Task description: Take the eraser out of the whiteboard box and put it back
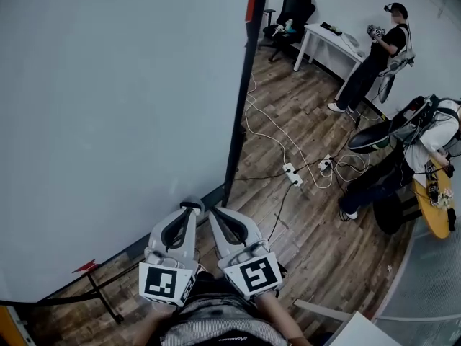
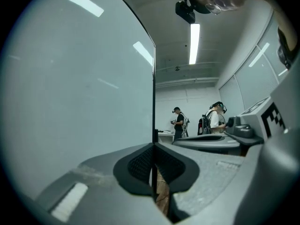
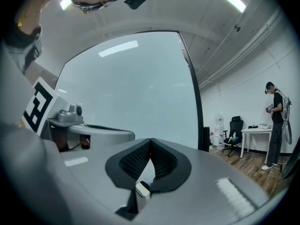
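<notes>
With your left hand-held gripper (image 1: 191, 207) and right hand-held gripper (image 1: 216, 212) both closed and empty beside the large black-framed white whiteboard (image 1: 108, 121), and neither eraser nor box in any view, locate the box first, then part one pair of jaws before reaching.

Whiteboard (image 1: 115, 121) at left, power strip (image 1: 292, 174) on the floor (image 1: 310, 236) to its right — desk (image 1: 333, 43) and chair (image 1: 292, 13) farther back
</notes>
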Motion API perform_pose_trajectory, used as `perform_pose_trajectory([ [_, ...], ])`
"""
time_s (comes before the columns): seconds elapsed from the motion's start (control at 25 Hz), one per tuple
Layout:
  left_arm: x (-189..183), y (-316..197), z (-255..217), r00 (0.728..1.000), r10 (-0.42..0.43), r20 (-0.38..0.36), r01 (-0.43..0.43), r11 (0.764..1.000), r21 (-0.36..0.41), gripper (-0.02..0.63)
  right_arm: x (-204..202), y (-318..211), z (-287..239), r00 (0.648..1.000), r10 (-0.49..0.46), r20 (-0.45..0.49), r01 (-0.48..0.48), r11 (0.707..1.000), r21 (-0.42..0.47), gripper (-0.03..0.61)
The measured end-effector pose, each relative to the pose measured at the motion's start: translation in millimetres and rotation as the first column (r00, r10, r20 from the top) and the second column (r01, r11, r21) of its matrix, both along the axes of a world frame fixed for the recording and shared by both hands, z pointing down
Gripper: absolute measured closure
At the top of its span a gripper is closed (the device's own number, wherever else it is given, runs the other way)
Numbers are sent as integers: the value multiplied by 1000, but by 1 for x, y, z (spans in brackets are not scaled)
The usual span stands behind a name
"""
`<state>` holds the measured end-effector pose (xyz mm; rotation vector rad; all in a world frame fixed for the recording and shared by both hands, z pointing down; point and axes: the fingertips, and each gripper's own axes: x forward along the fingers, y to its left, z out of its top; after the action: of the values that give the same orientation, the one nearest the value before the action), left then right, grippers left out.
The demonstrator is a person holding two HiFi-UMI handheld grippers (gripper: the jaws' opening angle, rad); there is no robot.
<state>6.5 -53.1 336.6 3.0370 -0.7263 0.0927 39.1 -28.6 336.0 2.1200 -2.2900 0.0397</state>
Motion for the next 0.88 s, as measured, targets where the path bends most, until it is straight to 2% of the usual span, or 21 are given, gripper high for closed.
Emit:
perform_pose_trajectory([
  [0.28, -40, -21, 18, 998, -64, -16, 64, 998, -3, 612, -30, -26, 18, 999, -37, 15, 37, 999, -11, 577],
  [0.44, -56, -33, 23, 991, -130, 23, 131, 991, -42, 612, -39, -40, 25, 998, -65, 21, 66, 997, -35, 577],
  [0.52, -58, -37, 28, 992, -130, -5, 129, 989, -73, 612, -36, -50, 30, 997, -69, 27, 70, 997, -45, 577],
  [0.64, -55, -51, 27, 990, -137, -12, 136, 989, -49, 612, -33, -72, 30, 992, -120, 38, 121, 992, -30, 576],
  [0.88, -47, -61, 35, 967, -255, -1, 253, 962, -102, 612, -31, -84, 29, 970, -241, 24, 242, 970, -40, 576],
])
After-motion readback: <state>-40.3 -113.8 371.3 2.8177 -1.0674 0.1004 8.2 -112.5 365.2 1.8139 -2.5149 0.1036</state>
